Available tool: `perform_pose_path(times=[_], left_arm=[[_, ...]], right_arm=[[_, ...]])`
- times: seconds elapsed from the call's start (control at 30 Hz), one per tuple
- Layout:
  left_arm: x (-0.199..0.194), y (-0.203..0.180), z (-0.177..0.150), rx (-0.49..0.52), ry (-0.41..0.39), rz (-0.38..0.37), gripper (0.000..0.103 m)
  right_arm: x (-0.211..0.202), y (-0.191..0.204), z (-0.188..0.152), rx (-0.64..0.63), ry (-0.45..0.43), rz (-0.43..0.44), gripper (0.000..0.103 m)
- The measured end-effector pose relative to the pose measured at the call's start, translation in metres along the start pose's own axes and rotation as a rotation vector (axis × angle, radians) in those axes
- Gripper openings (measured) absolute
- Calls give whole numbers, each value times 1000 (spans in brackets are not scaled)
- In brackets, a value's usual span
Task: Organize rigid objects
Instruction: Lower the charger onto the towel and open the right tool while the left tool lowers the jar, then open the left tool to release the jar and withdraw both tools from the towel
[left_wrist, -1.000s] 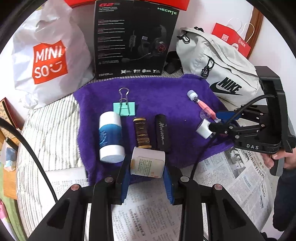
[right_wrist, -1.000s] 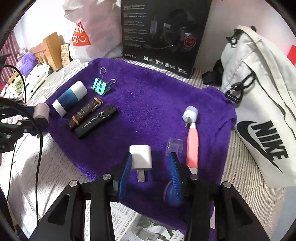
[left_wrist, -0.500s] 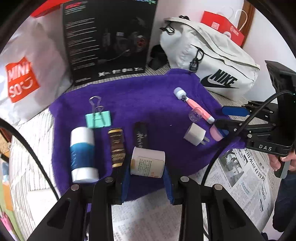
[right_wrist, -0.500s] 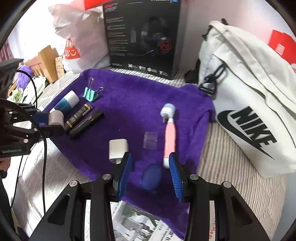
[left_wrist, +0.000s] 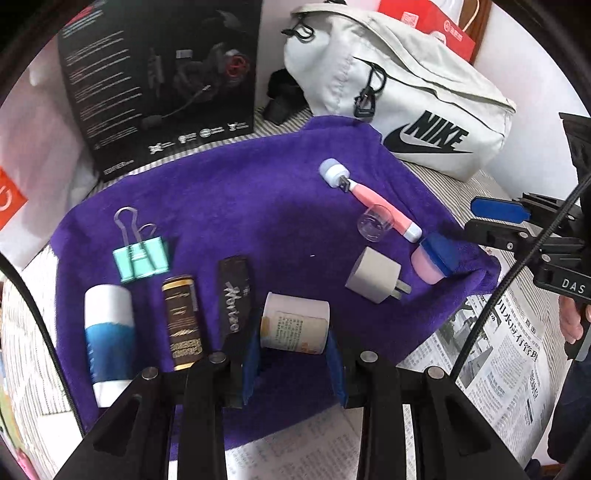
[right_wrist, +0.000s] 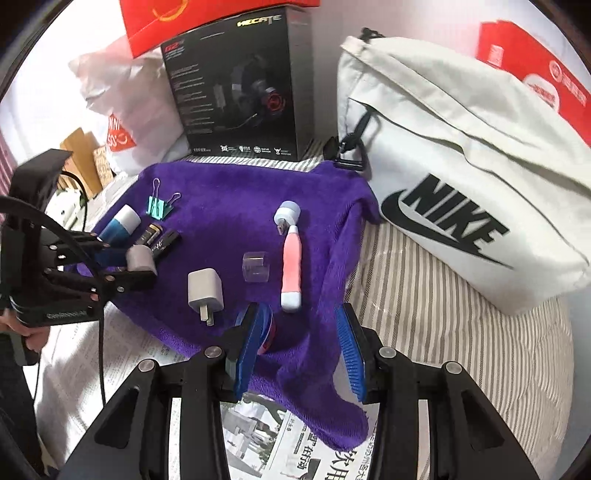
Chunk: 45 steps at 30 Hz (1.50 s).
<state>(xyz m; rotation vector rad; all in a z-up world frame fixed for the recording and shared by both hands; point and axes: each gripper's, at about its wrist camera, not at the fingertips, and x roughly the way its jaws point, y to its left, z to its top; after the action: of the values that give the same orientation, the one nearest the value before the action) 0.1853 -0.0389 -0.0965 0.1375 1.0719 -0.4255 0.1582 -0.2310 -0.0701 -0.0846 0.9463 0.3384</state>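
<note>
Since the earlier frame the right gripper (right_wrist: 299, 347) has left the white charger (right_wrist: 205, 290) lying free on the purple towel (right_wrist: 229, 192) — its jaws part-open around nothing. Left gripper (left_wrist: 293, 363) clamps a white bottle (left_wrist: 295, 326) over the towel's near edge, beside the black tube (left_wrist: 234, 291).

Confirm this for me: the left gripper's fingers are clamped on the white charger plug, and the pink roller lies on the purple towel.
Not quite. The left gripper has its fingers clamped on the small white bottle, as the left wrist view shows. The white charger plug lies free on the purple towel. The pink roller does lie on the towel.
</note>
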Motion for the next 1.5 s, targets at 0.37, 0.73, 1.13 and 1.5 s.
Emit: perform_pose_path(times=[0.37, 0.73, 1.13, 1.5], left_arm=[[23, -14, 7, 45, 48, 14, 31], [25, -15, 7, 59, 41, 25, 31], [4, -8, -1, 17, 40, 46, 53], [-58, -1, -39, -77, -43, 109, 85]], right_arm=[[2, -9, -10, 46, 10, 15, 42], [4, -5, -12, 37, 16, 25, 42], [3, 0, -19, 41, 38, 17, 50], [-12, 31, -29, 30, 43, 4, 58]])
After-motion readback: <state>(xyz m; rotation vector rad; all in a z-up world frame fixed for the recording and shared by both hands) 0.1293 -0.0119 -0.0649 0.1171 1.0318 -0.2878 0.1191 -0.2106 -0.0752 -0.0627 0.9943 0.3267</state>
